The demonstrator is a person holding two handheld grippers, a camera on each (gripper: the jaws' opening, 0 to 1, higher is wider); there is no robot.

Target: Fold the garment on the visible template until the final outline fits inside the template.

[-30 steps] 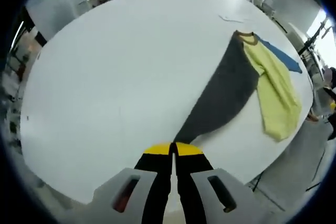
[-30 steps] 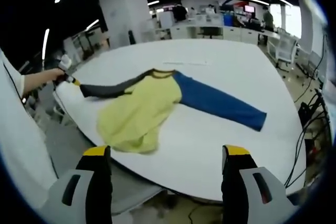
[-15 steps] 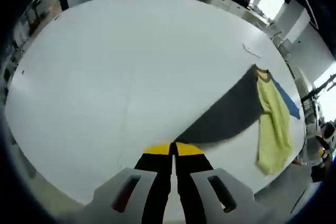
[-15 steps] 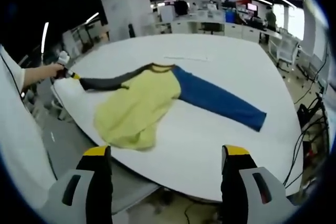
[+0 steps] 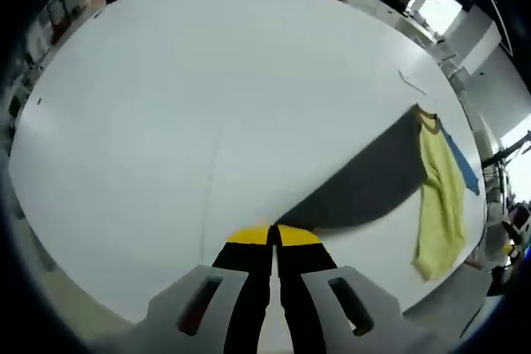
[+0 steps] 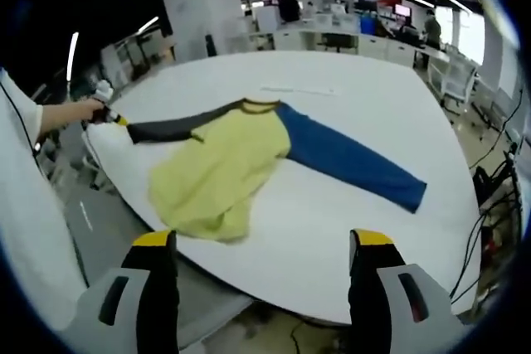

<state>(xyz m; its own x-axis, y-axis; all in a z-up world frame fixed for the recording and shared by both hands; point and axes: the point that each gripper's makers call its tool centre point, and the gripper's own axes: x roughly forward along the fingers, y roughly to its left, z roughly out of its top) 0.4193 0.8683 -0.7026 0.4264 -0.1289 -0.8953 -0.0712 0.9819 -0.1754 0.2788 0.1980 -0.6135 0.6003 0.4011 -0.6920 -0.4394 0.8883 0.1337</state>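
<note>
A broad, smooth white round table (image 6: pixel 357 97) carried a soft long-sleeved fabric garment (image 6: pixel 220 167), yellow in the body with one grey sleeve (image 5: pixel 365 188) and one blue sleeve (image 6: pixel 348 162), lying near the table's edge. The left gripper (image 5: pixel 273 236) had its jaws closed on the grey sleeve's cuff. The right gripper view showed the blue sleeve spread flat; the right gripper (image 6: pixel 261 242) hung open, off the table.
</note>
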